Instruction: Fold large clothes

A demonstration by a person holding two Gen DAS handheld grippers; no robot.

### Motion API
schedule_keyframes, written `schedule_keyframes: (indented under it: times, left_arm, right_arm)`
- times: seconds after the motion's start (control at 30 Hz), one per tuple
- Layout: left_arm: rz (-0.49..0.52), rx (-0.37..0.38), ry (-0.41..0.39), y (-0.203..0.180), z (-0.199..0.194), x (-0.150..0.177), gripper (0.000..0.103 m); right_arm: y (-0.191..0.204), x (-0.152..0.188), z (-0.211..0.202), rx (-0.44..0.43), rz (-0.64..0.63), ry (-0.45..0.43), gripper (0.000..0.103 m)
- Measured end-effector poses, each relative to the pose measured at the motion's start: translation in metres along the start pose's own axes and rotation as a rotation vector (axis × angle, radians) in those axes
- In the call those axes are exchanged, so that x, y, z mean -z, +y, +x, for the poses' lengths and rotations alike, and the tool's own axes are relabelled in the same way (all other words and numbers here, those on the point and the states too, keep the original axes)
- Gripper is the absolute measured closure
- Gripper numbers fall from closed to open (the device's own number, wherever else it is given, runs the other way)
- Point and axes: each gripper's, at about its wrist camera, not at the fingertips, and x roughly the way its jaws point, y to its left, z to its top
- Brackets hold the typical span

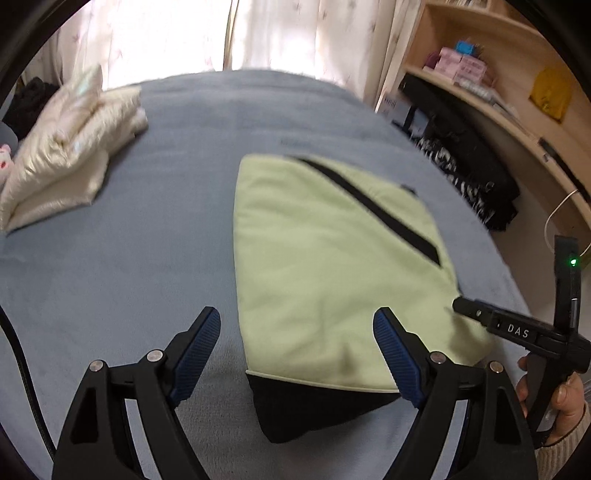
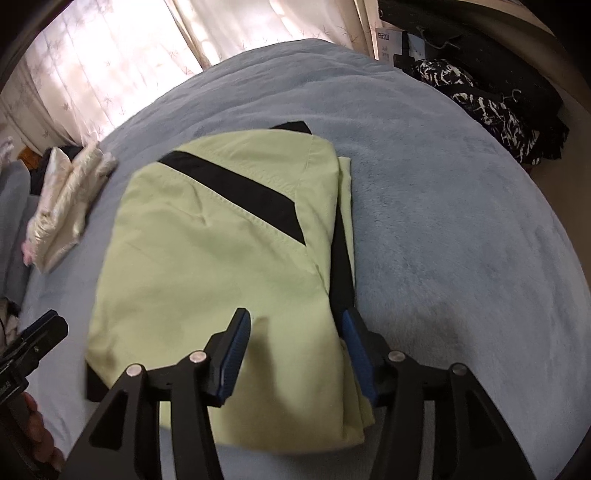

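Observation:
A light green garment with black stripes (image 1: 325, 266) lies folded into a compact stack on the blue-grey bed cover (image 1: 147, 258). A black part sticks out at its near edge. My left gripper (image 1: 297, 321) is open and empty, hovering above the garment's near left corner. In the right wrist view the same garment (image 2: 207, 254) fills the middle. My right gripper (image 2: 295, 325) is open above the garment's near right edge, holding nothing. The right gripper also shows in the left wrist view (image 1: 517, 328), beside the garment's right corner.
A folded cream puffy garment (image 1: 62, 155) lies at the bed's far left, also in the right wrist view (image 2: 66, 206). Dark and patterned clothes (image 1: 469, 173) are piled off the bed's right side below wooden shelves (image 1: 517, 92). Curtains (image 1: 258, 33) hang behind.

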Motion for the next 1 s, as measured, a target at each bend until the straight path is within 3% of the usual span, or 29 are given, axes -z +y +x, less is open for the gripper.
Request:
schedule_keyframes:
  times: [0.2,0.3,0.37,0.4,0.43,0.57,0.73,0.9,1.0]
  left_arm:
    - [0.016,0.04,-0.073,-0.006,-0.034,0.005,0.02]
    - [-0.01,0.116,-0.058,-0.001,-0.045,0.006,0.02]
    - [-0.038,0.142,-0.028,0.003,-0.049,0.006,0.02]
    - [-0.043,0.145,-0.019,0.004,-0.05,0.005,0.02]
    - [-0.051,0.151,-0.024,0.006,-0.054,0.006,0.02]
    - [-0.072,0.163,-0.036,0.012,-0.058,0.007,0.019]
    - [-0.113,0.134,0.01,0.024,-0.038,0.006,0.019]
    - [-0.097,0.117,0.048,0.028,-0.012,0.011,0.02]
    - [-0.107,0.171,0.079,0.03,0.007,0.014,0.019]
  right_arm:
    - [-0.005,0.007,-0.031,-0.063,0.04,-0.009,0.049]
    - [-0.004,0.01,-0.052,-0.077,0.025,-0.05,0.048]
    - [-0.003,0.012,-0.066,-0.09,0.015,-0.079,0.036]
    - [-0.001,0.013,-0.073,-0.086,0.003,-0.096,0.022]
    - [0.0,0.013,-0.08,-0.083,-0.008,-0.115,0.018]
    - [0.008,0.016,-0.106,-0.095,-0.071,-0.213,0.018]
    - [0.008,0.016,-0.109,-0.082,-0.103,-0.228,0.018]
    - [0.006,0.014,-0.087,-0.003,-0.153,-0.18,0.018]
    - [0.0,0.012,-0.066,0.006,-0.157,-0.11,0.018]
